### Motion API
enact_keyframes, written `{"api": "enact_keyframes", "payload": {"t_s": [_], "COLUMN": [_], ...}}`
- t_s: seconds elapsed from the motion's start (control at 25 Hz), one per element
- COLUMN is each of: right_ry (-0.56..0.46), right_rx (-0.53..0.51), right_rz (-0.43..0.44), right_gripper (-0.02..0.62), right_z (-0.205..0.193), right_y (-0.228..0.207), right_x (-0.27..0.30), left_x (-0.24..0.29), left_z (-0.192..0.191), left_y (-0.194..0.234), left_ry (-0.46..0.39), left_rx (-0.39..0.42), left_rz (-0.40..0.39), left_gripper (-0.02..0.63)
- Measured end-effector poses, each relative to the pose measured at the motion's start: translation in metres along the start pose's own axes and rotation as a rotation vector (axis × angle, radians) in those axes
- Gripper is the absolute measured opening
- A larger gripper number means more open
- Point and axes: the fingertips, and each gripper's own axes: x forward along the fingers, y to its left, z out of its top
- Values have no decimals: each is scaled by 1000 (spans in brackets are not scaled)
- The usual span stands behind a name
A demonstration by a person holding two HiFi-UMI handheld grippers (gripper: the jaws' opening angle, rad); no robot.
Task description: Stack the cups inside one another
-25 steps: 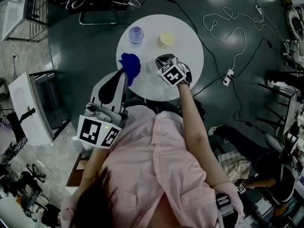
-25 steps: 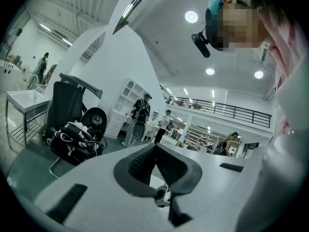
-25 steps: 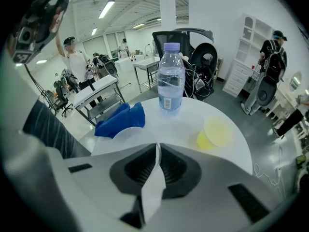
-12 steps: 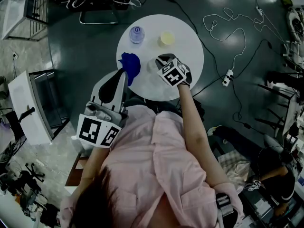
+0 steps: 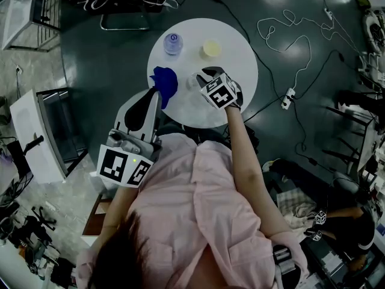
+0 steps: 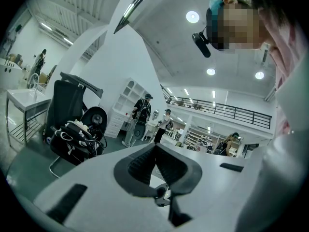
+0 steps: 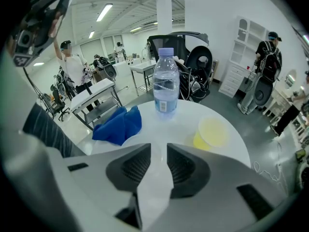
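Cup (image 7: 153,192), clear, faint, pinched in right gripper (image 7: 159,147) jaws; left gripper (image 6: 155,150) jaws together

ahead of my right gripper (image 7: 158,151), its jaws filled by the clear cup (image 7: 153,178), the bare white table (image 7: 183,124) lies open up to the yellow cup (image 7: 208,133) on the right. the water bottle (image 7: 166,87) stands upright at the far edge, apart from it. the blue cloth (image 7: 117,125) blocks my left.
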Motion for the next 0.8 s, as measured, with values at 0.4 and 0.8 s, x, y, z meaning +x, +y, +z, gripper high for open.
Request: {"api": "enact_keyframes", "payload": {"t_s": [0.4, 0.8], "right_ry": [-10, -16], "right_rx": [21, 50], "right_rz": [-13, -20], "right_gripper": [114, 114], "right_z": [0, -6], "right_y": [-3, -7], "right_x": [-3, -3], "left_x": [-1, 0], "left_z": [-1, -3], "left_y": [-1, -2], "left_ry": [-2, 3], "left_rx": [0, -1], "left_rz": [2, -7], "left_gripper": [14, 15]}}
